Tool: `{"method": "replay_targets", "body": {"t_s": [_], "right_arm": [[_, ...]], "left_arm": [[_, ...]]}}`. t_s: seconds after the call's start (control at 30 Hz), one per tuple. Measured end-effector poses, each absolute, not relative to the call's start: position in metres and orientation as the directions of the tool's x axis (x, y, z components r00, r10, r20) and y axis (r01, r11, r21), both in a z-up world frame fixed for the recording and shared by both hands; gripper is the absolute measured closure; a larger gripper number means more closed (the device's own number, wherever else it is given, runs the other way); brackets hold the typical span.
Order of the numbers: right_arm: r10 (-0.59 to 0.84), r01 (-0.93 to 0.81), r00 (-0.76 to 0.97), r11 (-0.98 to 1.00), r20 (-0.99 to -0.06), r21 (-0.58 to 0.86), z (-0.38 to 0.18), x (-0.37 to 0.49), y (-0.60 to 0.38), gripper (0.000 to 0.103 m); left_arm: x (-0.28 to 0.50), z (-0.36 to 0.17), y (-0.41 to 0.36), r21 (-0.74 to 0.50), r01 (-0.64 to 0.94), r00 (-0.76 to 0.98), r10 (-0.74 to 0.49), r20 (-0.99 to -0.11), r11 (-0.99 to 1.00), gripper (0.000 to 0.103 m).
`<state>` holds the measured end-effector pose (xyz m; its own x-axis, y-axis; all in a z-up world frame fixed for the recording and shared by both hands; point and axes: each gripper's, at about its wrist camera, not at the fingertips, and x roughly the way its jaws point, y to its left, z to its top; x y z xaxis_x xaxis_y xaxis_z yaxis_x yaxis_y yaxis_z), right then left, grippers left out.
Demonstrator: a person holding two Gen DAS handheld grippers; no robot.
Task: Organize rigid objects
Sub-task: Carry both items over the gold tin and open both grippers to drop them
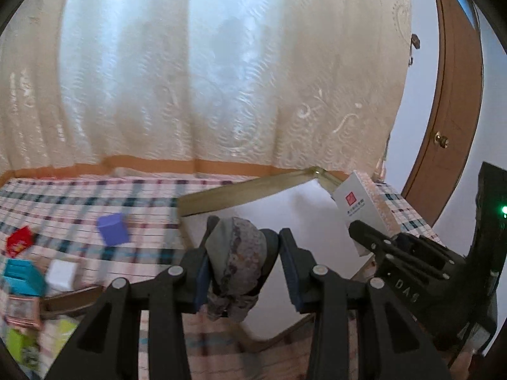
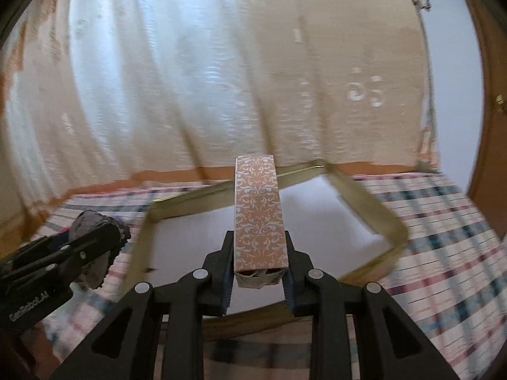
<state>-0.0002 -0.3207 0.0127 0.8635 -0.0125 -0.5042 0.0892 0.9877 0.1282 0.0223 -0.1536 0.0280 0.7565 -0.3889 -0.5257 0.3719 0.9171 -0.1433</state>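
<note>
My left gripper (image 1: 245, 247) is shut on a rounded, mottled grey object (image 1: 237, 253) and holds it over the near left edge of a white tray with a gold rim (image 1: 240, 191). My right gripper (image 2: 258, 243) is shut on a tall pink box with a white floral pattern (image 2: 258, 215), which stands upright above the tray (image 2: 190, 205). In the left wrist view the right gripper (image 1: 364, 234) shows at the right with the box (image 1: 358, 209), whose white face is turned toward the camera. The left gripper (image 2: 117, 231) and the grey object (image 2: 92, 221) appear at the left of the right wrist view.
The tray lies on a plaid tablecloth (image 1: 95, 196). Left of it are a purple cube (image 1: 112, 229), a red packet (image 1: 19, 240), a teal box (image 1: 23, 277), a white cube (image 1: 61, 274) and a green box (image 1: 19, 345). A curtain (image 1: 206, 79) hangs behind, with a wooden door (image 1: 453, 110) at the right.
</note>
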Motion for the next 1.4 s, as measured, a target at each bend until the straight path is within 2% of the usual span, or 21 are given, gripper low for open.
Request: {"method": "replay_targets", "body": {"t_s": [0.27,0.93,0.97,1.0,1.03,1.07,1.1,1.13,1.17,1.2,1.27,1.4], "right_arm": [[-0.101,0.178,0.814,0.981,-0.572,0.081,0.0,0.01,-0.338,0.074],[-0.077,0.14,0.791,0.988,-0.607,0.058,-0.01,0.022,-0.329,0.074],[-0.071,0.14,0.792,0.988,-0.607,0.067,-0.01,0.022,-0.33,0.068],[-0.071,0.142,0.793,0.987,-0.605,0.071,-0.01,0.022,-0.331,0.052],[-0.086,0.156,0.799,0.985,-0.595,0.068,-0.008,0.02,-0.332,0.039],[-0.12,0.186,0.806,0.981,-0.579,0.056,-0.005,0.017,-0.333,0.03],[-0.134,0.198,0.821,0.979,-0.555,0.057,-0.001,0.013,-0.335,0.027],[-0.129,0.2,0.835,0.977,-0.535,0.076,0.003,0.009,-0.337,0.027],[-0.121,0.201,0.845,0.974,-0.52,0.1,0.005,0.006,-0.34,0.027],[-0.111,0.205,0.859,0.969,-0.5,0.137,0.009,0.002,-0.345,0.025],[-0.109,0.221,0.866,0.959,-0.487,0.178,0.01,0.0,-0.353,0.021],[-0.099,0.246,0.856,0.941,-0.508,0.232,0.005,0.003,-0.363,0.021]], "left_arm": [[0.041,0.005,-0.189,-0.151,0.386,0.714,-0.398,-0.575,0.91,0.064],[0.051,-0.01,-0.189,-0.032,0.311,0.751,-0.266,-0.604,0.95,0.063],[0.05,-0.011,-0.189,-0.019,0.301,0.76,-0.252,-0.599,0.954,0.058],[0.048,-0.01,-0.188,-0.006,0.288,0.773,-0.236,-0.589,0.958,0.046],[0.046,-0.007,-0.186,0.008,0.263,0.79,-0.211,-0.576,0.965,0.043],[0.045,-0.006,-0.184,0.014,0.248,0.803,-0.197,-0.562,0.969,0.034],[0.042,-0.002,-0.18,0.017,0.226,0.822,-0.181,-0.539,0.974,0.021],[0.041,0.001,-0.177,0.015,0.21,0.832,-0.17,-0.528,0.978,0.015],[0.04,0.003,-0.174,0.01,0.201,0.837,-0.166,-0.522,0.98,0.004],[0.039,0.005,-0.169,-0.007,0.197,0.841,-0.173,-0.512,0.98,0.0],[0.035,0.009,-0.165,-0.028,0.209,0.845,-0.195,-0.498,0.978,0.0],[0.027,0.011,-0.16,0.022,0.185,0.87,-0.153,-0.468,0.982,0.0]]}}
